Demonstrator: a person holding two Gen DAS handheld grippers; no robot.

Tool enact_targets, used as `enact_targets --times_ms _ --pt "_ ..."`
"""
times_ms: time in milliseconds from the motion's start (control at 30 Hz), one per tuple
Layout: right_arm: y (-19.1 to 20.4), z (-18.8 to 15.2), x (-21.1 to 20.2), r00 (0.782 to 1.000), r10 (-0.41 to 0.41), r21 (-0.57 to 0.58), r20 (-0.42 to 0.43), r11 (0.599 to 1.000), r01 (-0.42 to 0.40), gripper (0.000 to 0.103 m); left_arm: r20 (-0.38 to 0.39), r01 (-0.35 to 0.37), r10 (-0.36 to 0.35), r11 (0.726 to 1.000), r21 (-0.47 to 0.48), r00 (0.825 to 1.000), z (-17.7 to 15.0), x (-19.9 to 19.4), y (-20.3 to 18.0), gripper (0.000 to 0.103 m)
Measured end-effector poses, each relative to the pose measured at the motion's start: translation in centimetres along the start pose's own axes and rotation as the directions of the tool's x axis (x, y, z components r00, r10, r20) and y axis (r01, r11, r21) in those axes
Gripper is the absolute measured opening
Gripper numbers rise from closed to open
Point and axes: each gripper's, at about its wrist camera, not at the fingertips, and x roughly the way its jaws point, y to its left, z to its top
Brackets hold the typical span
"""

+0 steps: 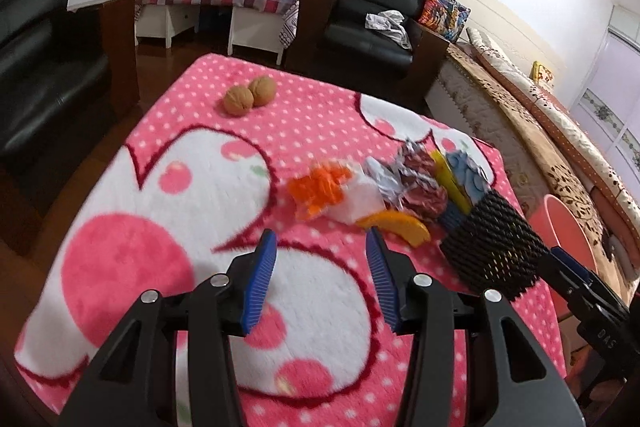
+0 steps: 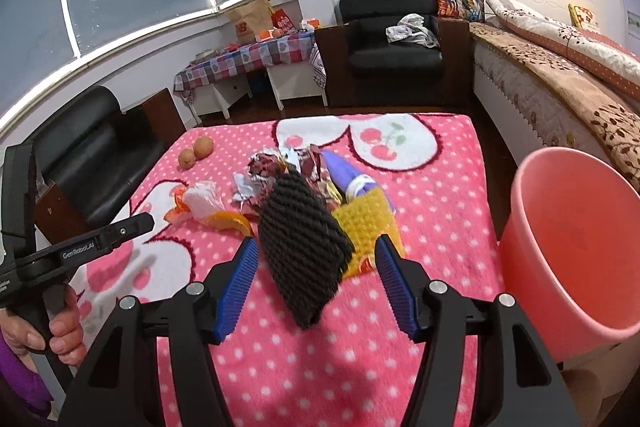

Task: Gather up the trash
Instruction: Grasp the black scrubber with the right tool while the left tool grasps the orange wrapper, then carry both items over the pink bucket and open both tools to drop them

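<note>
Left wrist view: the left gripper [image 1: 322, 245] hovers over the pink polka-dot fleece blanket [image 1: 120, 259] with its blue ribbed jaws spread wide and nothing between them. Ahead of its fingertips lies the trash pile: a crumpled orange-and-white plastic wrapper [image 1: 320, 191], a curved orange peel slice [image 1: 400, 225], crushed silver-and-maroon foil wrappers [image 1: 416, 183] and a black foam mesh sleeve [image 1: 492, 247]. Two brown walnuts [image 1: 250, 95] sit touching each other near the blanket's far edge, well apart from the pile.

Right wrist view: the right gripper [image 2: 316, 253] is also released, jaws wide, straddling the near end of the black foam mesh sleeve [image 2: 304, 247]; whether either pad touches it cannot be determined. A yellow foam mesh sleeve [image 2: 368, 219] lies just beside the black one. A round pink plastic bin [image 2: 572, 239] stands off the blanket's right edge.
</note>
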Motion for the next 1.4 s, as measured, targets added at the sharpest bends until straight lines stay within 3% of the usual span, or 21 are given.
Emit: enact_targets --times_ms 200,467,600,733,767,900,1067,1400 --pt "0.1 0.6 1.0 1.0 0.005 -0.001 -0.008 1.0 -0.005 0.06 -0.026 0.037 -0.039 0.996 -0.078 0.999 2.6 1.7 0.4 0.047" --pt "0.1 0.8 1.8 1.0 0.008 0.002 -0.027 1.0 -0.008 0.058 -0.069 0.011 -0.02 0.991 -0.133 0.997 3.7 5.1 0.4 0.047" --pt "-0.1 0.6 2.2 0.999 0.015 0.008 -0.041 1.0 -0.014 0.056 -0.055 0.038 -0.045 0.992 -0.123 0.997 3.6 5.2 0.3 0.034" --pt "-0.1 0.4 2.3 0.999 0.029 0.008 -0.046 1.0 -0.028 0.055 -0.053 0.03 -0.035 0.996 -0.083 0.998 3.2 5.0 -0.3 0.03" --pt "0.0 0.2 2.3 0.998 0.031 0.006 -0.047 1.0 -0.031 0.054 -0.052 0.028 -0.032 0.996 -0.079 0.998 3.1 4.9 -0.4 0.011" --pt "-0.1 -0.1 2.3 0.997 0.039 0.006 -0.068 0.999 -0.039 0.041 -0.077 0.031 -0.037 0.996 -0.078 0.996 2.4 5.0 -0.3 0.011" --pt "-0.4 -0.5 2.3 0.994 0.045 0.015 -0.095 0.999 -0.044 0.012 -0.061 0.028 -0.031 0.998 -0.049 0.998 1.8 3.9 -0.7 0.011" --pt "-1.2 -0.6 -0.1 0.997 0.072 0.046 -0.041 0.996 -0.07 0.01 -0.007 0.058 -0.058 0.998 -0.014 0.998 1.9 0.4 -2.1 0.011"
